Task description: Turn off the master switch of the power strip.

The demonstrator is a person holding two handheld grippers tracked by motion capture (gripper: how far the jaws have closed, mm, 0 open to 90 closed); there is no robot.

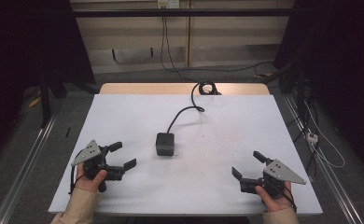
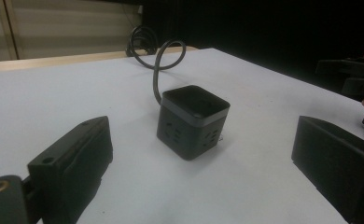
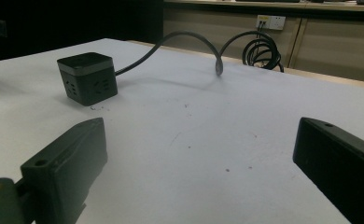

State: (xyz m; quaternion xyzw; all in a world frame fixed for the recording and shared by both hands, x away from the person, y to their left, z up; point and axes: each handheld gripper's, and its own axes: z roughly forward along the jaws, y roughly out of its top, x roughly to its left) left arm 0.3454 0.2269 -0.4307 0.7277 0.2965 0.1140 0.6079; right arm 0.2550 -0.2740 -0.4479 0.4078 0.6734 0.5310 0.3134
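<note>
A black cube-shaped power socket (image 1: 165, 144) sits upright near the middle of the white table (image 1: 227, 126), its black cable (image 1: 185, 111) curling back to a coil at the far edge. My left gripper (image 1: 122, 155) rests at the front left, open and empty, jaws pointing right toward the cube (image 2: 193, 122). At the front right my right gripper (image 1: 248, 165) is open too, with nothing between its jaws. The cube (image 3: 87, 78) appears at the upper left of the right gripper view, with the cable (image 3: 189, 37) arching behind it.
The cable coil (image 1: 207, 87) lies on the wooden strip at the table's far edge. A wall socket (image 3: 270, 22) sits on the cabinet behind. More cables and a small plug (image 1: 311, 136) lie on the floor to the right. Metal rails run along both sides.
</note>
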